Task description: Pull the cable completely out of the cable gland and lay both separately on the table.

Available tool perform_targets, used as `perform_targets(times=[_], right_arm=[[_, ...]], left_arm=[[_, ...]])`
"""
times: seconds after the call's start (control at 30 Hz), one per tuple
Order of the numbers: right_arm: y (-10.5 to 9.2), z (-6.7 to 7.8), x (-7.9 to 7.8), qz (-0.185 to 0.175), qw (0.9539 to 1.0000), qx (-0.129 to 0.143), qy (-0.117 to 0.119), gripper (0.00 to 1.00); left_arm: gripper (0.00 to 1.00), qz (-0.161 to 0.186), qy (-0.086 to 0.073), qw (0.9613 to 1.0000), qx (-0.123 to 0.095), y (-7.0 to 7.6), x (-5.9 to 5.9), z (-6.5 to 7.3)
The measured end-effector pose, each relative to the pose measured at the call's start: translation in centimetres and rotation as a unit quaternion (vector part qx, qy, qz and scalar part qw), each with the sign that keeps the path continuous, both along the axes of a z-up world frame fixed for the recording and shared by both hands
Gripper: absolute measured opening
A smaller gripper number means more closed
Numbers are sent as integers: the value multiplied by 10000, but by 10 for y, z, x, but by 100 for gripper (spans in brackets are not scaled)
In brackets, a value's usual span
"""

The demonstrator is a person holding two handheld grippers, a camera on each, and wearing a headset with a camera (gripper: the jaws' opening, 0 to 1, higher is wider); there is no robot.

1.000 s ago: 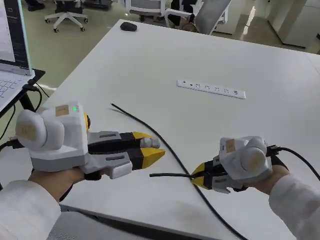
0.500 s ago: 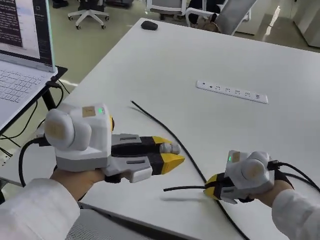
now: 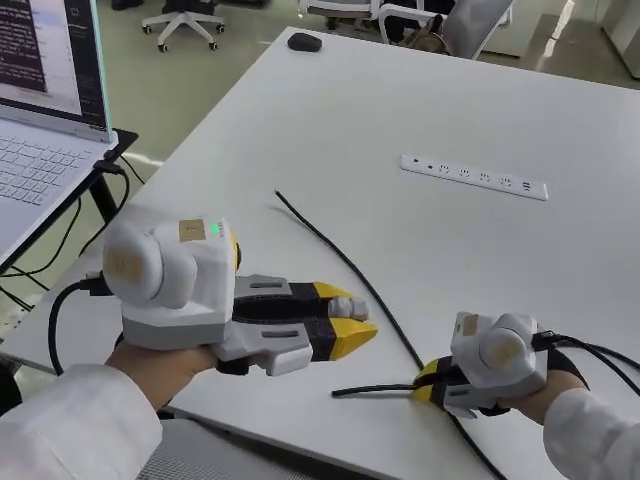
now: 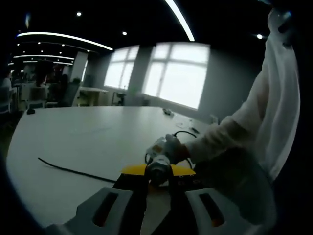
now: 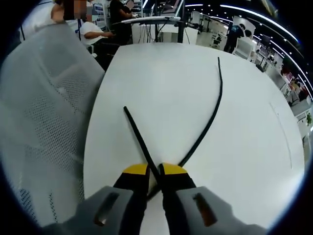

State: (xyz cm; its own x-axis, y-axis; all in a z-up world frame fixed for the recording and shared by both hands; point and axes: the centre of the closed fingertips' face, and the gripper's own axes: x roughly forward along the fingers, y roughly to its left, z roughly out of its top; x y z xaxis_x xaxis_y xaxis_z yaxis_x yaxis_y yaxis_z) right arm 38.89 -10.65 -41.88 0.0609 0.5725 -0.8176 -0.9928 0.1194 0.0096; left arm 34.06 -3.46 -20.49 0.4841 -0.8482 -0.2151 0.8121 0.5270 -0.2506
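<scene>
**Black cable out of the gland, one piece in each gripper**

Nearest the person, two white sleeves lead to the grippers at the near edge of the white surface. The left gripper points right. Its yellow-tipped fingers are clamped on the gland, a small pale grey piece that pokes out between the tips. In the left gripper view the gland looks round and metallic between the two yellow tips, with the other gripper and a sleeve just beyond it.

The right gripper is to the right and a little nearer the person, pointing left. Its fingers are pressed together on the cable, pinching it a little way back from its free end. That short end sticks out to the left and stops below the left gripper, apart from the gland.

A long run of cable lies flat on the surface. It passes under the right gripper's fingertips and curves away toward the middle of the surface, where its far end rests. In the right gripper view it crosses the held end at the fingertips. Whether the two are one piece cannot be told.

Further off, a white power strip lies flat, well apart from the cable. A dark mouse sits near the far corner. Off to the left, an open laptop stands on a dark side stand, and an office chair stands on the floor beyond.
</scene>
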Motion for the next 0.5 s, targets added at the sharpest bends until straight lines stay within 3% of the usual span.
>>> perform_targets(times=[0.13, 0.5], right_arm=[[1, 0, -1, 31, 10000, 35, -24, 8], [3, -1, -2, -140, 9999, -3, 88, 10]], left_arm=[[17, -112, 27, 9998, 140, -4, -4, -5], [18, -165, 92, 9996, 230, -4, -6, -9]])
